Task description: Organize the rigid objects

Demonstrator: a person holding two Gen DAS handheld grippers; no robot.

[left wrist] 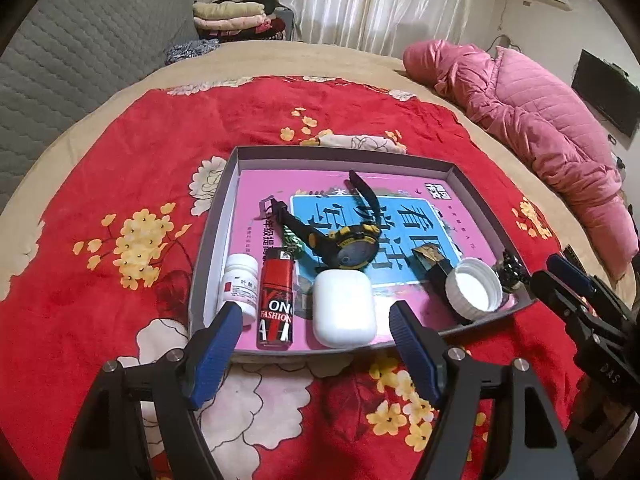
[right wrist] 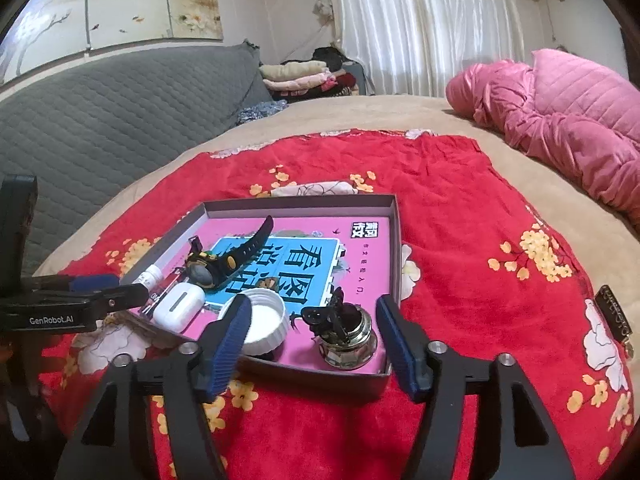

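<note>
Both your grippers, left (left wrist: 316,328) & right (right wrist: 314,326), are released; careful, the tray (right wrist: 394,240) wall can catch a finger.

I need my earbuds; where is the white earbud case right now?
The earbud case lies in the tray, at its near edge in the left wrist view, between the red lighter and the white cap, just below the watch.
</note>
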